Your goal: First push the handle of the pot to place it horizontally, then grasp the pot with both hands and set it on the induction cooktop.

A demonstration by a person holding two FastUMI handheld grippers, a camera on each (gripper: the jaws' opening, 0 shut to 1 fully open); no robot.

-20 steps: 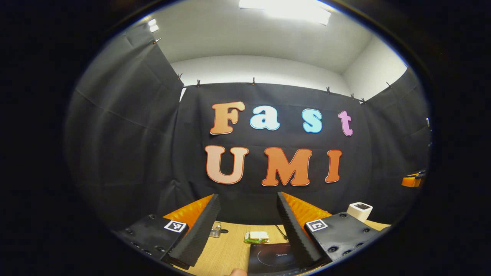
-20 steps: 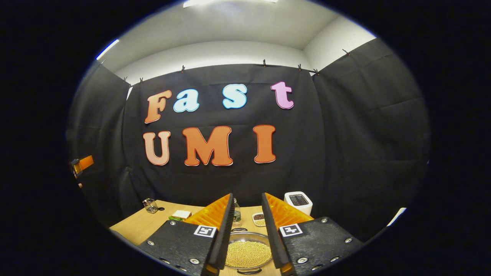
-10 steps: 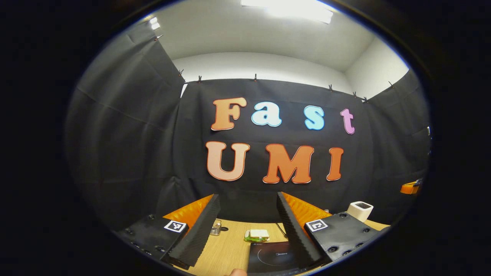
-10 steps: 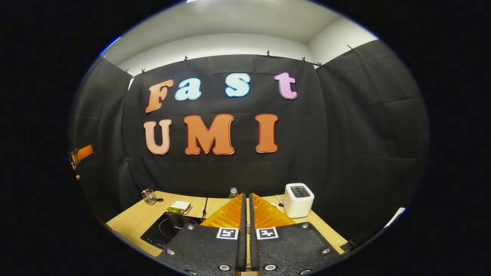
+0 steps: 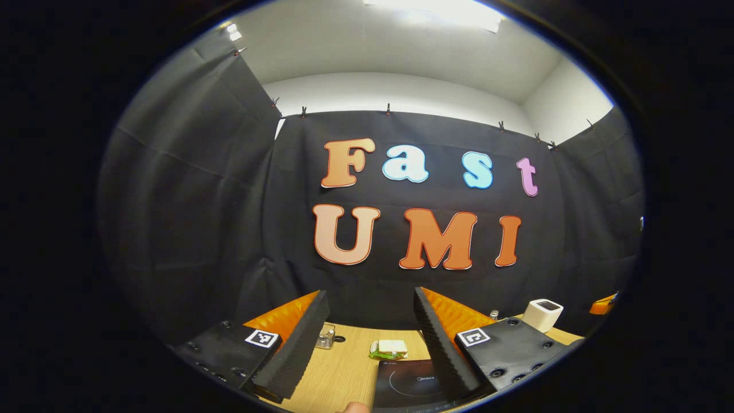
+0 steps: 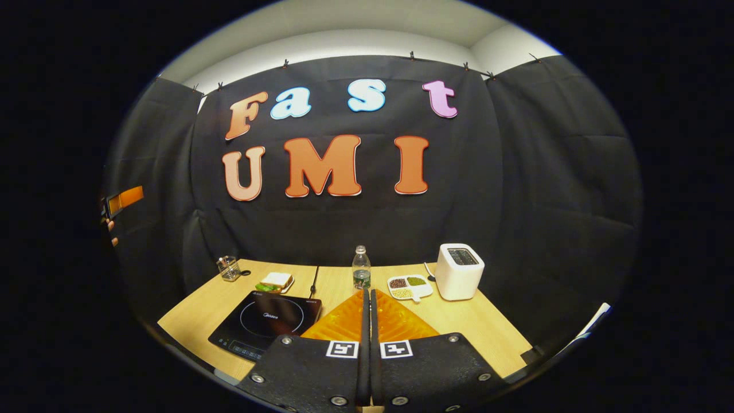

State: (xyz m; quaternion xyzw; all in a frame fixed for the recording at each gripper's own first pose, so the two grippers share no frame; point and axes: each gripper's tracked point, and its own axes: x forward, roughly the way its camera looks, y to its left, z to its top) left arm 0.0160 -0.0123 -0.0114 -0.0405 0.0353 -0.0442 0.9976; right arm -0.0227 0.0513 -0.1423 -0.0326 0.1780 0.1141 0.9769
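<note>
On the wooden table (image 6: pixel 459 327) the induction cooktop (image 6: pixel 266 324) sits empty; right gripper (image 6: pixel 367 298), fingers pressed together, should nudge the handle gently, left gripper (image 5: pixel 367 312) spread.

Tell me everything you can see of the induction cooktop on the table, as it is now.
The induction cooktop is a flat, glossy black slab with a thin circle marking its heating zone and a control strip along its near edge. It lies flat on the wooden table, turned at a slight angle. Nothing stands on it. A sandwich lies just behind it, apart. A dark cable runs back from it.
</note>
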